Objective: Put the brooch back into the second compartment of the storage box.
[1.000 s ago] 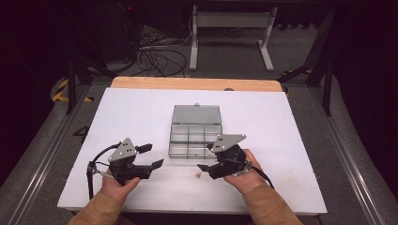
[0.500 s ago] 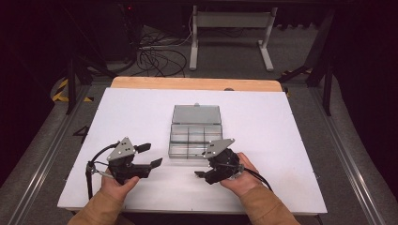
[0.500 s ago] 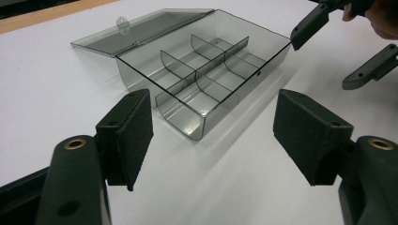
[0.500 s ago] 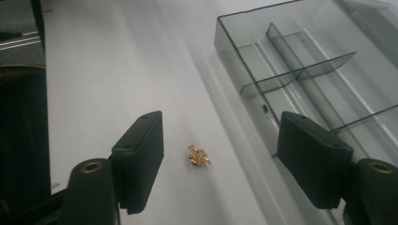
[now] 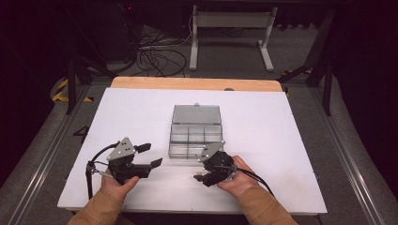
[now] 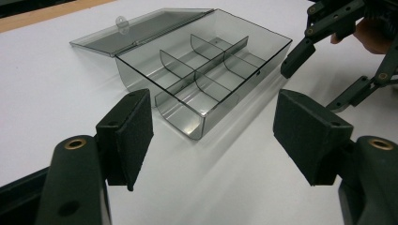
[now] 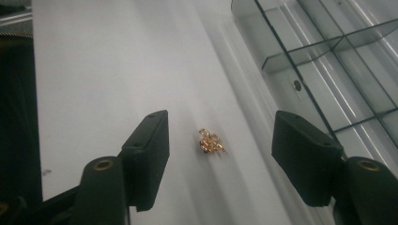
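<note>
Two tongs over a white worktop [image 5: 281, 140] in the high view: left tongs [image 5: 151, 154] parked wide open and empty, right tongs [image 5: 202, 174] tipped down just in front of the open box [image 5: 195, 136]. Lid is flipped back away from the person, probably so the compartments are easy to drop stuff into.

Left gripper view: jaws spread, nothing between them, box dead ahead.

Right gripper view: a tiny gold clump [image 7: 210, 141] lies on the worktop between the jaws, which have just been closing but aren't touching it. It's a tangled knot, so no clear long axis or heading.
</note>
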The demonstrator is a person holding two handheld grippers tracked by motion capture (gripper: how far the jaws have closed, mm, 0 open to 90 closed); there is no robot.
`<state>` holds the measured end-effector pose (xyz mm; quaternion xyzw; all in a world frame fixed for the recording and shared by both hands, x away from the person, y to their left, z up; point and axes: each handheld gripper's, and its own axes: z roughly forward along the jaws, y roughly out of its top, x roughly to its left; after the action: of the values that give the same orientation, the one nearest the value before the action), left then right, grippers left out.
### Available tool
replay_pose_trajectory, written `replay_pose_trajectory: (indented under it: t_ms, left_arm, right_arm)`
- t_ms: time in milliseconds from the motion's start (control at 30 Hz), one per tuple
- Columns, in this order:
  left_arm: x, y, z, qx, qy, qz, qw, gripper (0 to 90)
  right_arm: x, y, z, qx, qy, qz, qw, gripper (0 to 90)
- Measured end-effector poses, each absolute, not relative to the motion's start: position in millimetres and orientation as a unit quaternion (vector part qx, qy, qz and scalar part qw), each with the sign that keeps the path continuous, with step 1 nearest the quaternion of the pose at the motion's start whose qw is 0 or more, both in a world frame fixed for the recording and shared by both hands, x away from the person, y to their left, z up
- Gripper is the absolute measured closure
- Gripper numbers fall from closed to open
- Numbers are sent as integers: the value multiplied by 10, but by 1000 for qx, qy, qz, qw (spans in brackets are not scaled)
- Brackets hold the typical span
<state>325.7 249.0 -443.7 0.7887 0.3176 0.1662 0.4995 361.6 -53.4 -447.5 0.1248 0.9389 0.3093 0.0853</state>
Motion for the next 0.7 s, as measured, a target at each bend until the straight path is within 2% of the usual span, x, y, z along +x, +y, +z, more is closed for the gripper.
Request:
replay_pose_trajectory:
  t_ms: [467, 700]
  left_arm:
    - [3263, 2491, -4443, 790, 316, 166, 499, 294]
    - [3265, 2491, -4445, 790, 316, 167, 498, 294]
  right_arm:
    - [3619, -429, -4610, 114, 950, 279, 78, 501]
    - [3622, -392, -4650, 111, 952, 269, 89, 557]
